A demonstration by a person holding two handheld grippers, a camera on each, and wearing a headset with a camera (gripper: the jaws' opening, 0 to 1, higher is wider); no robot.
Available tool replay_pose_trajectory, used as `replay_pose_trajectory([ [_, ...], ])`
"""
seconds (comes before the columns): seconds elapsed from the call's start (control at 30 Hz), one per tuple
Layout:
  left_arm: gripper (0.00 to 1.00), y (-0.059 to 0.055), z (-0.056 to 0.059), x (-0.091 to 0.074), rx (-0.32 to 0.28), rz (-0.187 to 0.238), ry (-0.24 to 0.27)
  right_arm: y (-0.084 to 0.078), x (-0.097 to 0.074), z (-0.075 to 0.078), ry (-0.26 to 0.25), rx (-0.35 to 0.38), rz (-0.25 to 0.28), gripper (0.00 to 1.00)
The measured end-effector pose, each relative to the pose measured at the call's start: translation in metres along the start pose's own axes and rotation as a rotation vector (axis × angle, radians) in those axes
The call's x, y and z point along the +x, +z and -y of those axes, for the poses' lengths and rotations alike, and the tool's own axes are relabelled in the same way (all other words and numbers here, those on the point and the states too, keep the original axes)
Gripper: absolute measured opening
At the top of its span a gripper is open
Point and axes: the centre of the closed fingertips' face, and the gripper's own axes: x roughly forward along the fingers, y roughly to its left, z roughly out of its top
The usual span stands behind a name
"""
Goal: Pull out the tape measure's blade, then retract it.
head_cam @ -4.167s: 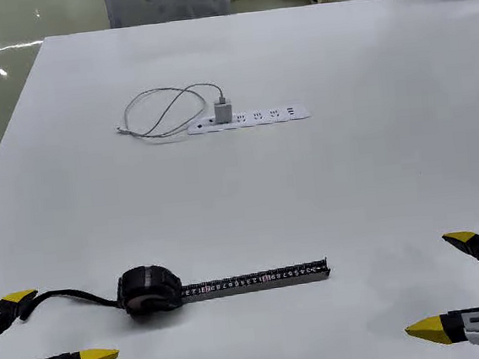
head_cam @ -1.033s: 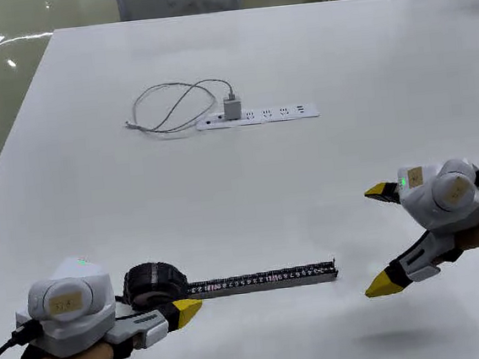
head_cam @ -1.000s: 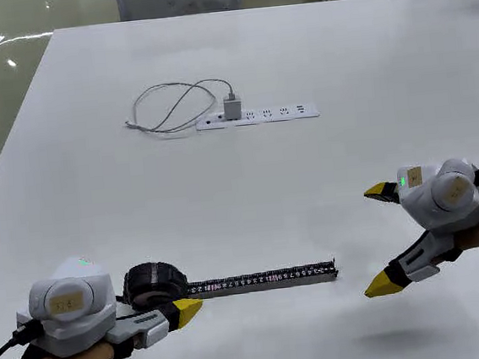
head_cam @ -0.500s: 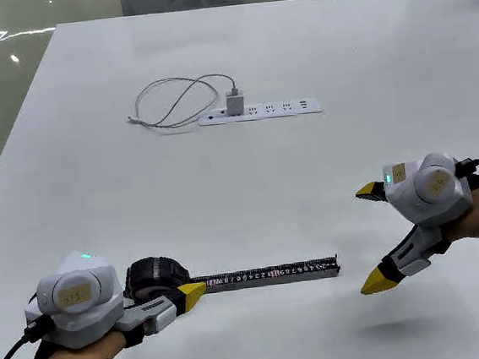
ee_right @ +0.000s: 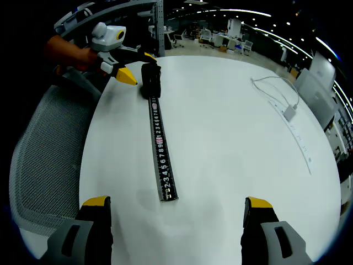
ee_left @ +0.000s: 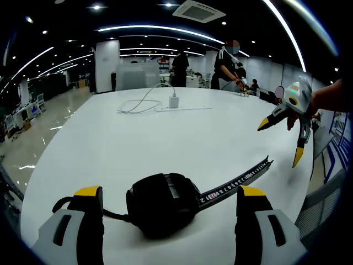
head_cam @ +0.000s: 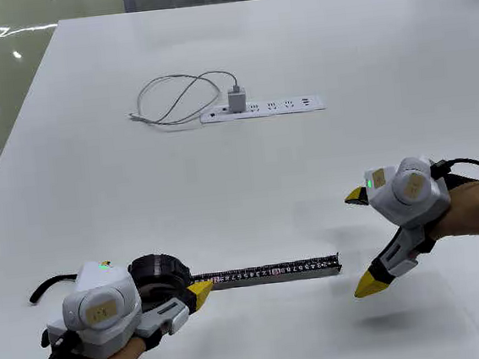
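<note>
Head view: a white table [head_cam: 311, 45] seen from above. In the lower left, the left gripper [head_cam: 182, 287] has its jaws spread to either side of a black tape measure case [head_cam: 157, 274], and one yellow tip shows just in front of the case. The blade [head_cam: 269, 271] lies flat on the table and runs right from the case towards the lower centre. A black strap [head_cam: 50, 287] trails left from the case. At the right edge, the right gripper [head_cam: 362, 240] is held above the table with its jaws wide apart and nothing between them, just right of the blade's end. Near the upper centre lie a white power strip [head_cam: 262, 108] and a looped white cable [head_cam: 177, 101].

Left gripper view: the case [ee_left: 162, 204] sits at bottom centre between the two spread jaws, with a gap on each side. The blade [ee_left: 237, 179] stretches away to the right. The right gripper [ee_left: 281, 141] hangs at the right edge, jaws apart.

Right gripper view: the blade [ee_right: 160, 149] runs up the centre left, and its free end lies between the parted jaws at the bottom, touching neither. The case [ee_right: 150, 80] is at the far end in the upper left, with the left gripper [ee_right: 138, 66] around it.
</note>
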Motion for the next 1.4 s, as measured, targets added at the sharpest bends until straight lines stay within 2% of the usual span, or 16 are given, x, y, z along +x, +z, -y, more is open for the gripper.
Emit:
replay_pose_trajectory([
  [0.2, 0.99, 0.004, 0.000, -0.002, 0.007, 0.041, 0.017, 0.001, 0.009, 0.000, 0.011, -0.008, -0.011, 0.99],
  [0.27, 0.99, 0.002, -0.002, -0.001, 0.005, 0.039, 0.032, 0.002, 0.011, 0.000, 0.013, -0.010, -0.012, 0.99],
  [0.33, 0.99, 0.002, -0.002, 0.001, -0.021, 0.056, 0.034, 0.002, 0.013, 0.000, 0.014, -0.015, -0.017, 0.99],
  [0.47, 0.99, 0.000, -0.002, 0.001, -0.009, 0.074, 0.051, -0.001, 0.016, -0.001, 0.016, -0.025, -0.028, 0.98],
  [0.53, 0.99, -0.003, 0.001, 0.003, -0.005, 0.076, 0.046, -0.004, 0.017, -0.002, 0.023, -0.027, -0.040, 0.92],
  [0.63, 0.99, -0.004, 0.002, 0.004, -0.004, 0.089, 0.046, -0.007, 0.019, -0.002, 0.020, -0.035, -0.050, 0.91],
  [0.73, 0.99, -0.002, 0.002, 0.004, -0.012, 0.106, 0.049, -0.008, 0.020, -0.003, 0.021, -0.060, -0.053, 0.86],
  [0.93, 0.99, -0.003, 0.000, 0.007, -0.002, 0.100, 0.054, -0.006, 0.022, -0.004, 0.029, -0.084, -0.051, 0.77],
  [1.23, 0.99, 0.000, -0.002, 0.008, -0.006, 0.116, 0.056, -0.008, 0.031, -0.007, 0.056, -0.104, -0.061, 0.59],
  [1.4, 0.99, -0.001, -0.005, 0.010, -0.018, 0.099, 0.068, -0.011, 0.034, -0.011, 0.070, -0.108, -0.062, 0.50],
])
